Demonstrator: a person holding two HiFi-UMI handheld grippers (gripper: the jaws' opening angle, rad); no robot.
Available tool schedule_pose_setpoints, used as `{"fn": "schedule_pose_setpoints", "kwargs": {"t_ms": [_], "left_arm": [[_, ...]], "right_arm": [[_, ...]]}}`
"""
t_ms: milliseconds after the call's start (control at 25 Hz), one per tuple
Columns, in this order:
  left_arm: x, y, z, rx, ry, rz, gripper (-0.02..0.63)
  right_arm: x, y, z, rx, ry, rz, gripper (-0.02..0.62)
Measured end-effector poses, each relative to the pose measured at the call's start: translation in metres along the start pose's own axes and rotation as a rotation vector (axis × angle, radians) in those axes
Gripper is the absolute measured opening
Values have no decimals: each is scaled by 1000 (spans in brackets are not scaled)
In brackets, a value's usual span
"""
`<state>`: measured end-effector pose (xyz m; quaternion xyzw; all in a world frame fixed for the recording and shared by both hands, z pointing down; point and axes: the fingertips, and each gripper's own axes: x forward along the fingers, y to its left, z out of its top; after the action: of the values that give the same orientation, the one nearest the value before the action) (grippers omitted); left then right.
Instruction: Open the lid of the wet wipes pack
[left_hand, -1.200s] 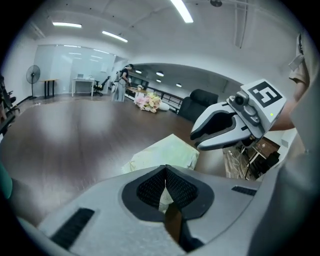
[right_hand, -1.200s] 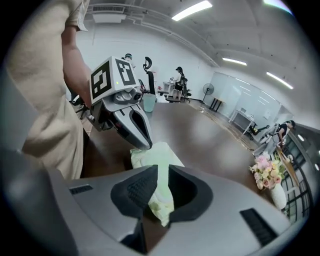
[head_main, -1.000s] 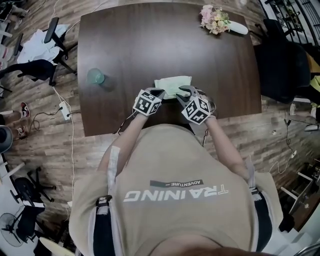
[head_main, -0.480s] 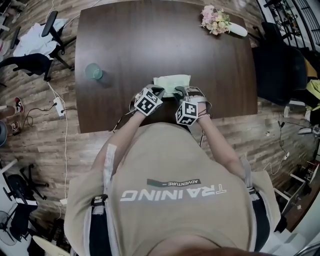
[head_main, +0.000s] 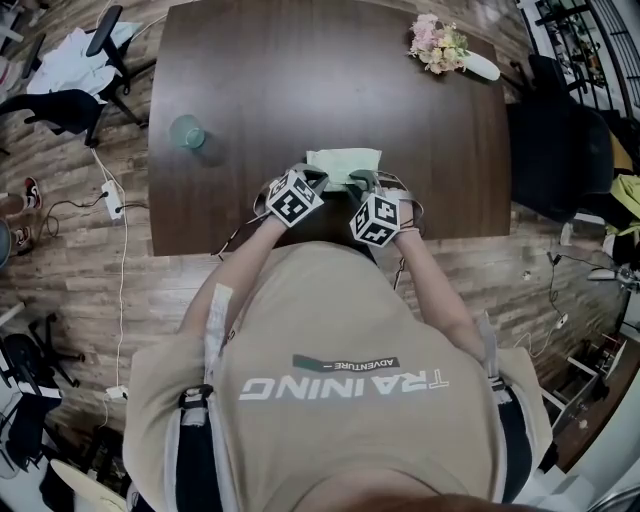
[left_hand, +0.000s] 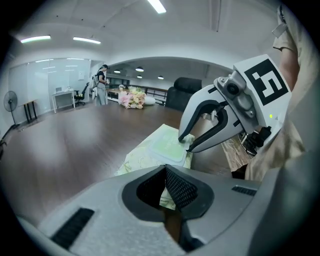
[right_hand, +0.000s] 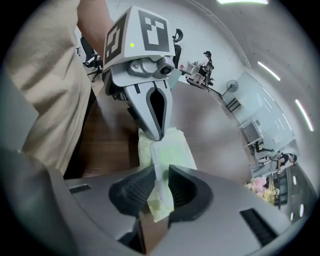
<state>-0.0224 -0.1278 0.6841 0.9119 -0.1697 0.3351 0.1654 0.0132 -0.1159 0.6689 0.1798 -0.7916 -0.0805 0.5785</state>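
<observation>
Dark wooden table (head_main: 300, 80), near edge, mid-width: wet wipes pack (head_main: 343, 163) lying flat, both claws on it.
We record the pale green pack just inside the table's near edge, its long side running along that edge. The left gripper (left_hand: 165, 172) has its jaws together, pinching the pack's end toward the table's left side. The right gripper (right_hand: 161, 182) works at the end toward the table's right side. Its jaws have just been closing, and the thin white edge of the lid (right_hand: 159, 167) stands between the pads, clamped. From the left gripper view the lid looks flat on the pack.
</observation>
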Motion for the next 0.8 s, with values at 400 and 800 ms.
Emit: {"fn": "schedule_pose_setpoints", "kwargs": {"t_ms": [400,800], "left_arm": [[-1,1,-2,5,7,1,9],[0,1,-2,-22,-8,-9,9]], "right_arm": [[-13,-7,7,46,-23,42,51],[-31,-32,16,88,-43,-16,37]]}}
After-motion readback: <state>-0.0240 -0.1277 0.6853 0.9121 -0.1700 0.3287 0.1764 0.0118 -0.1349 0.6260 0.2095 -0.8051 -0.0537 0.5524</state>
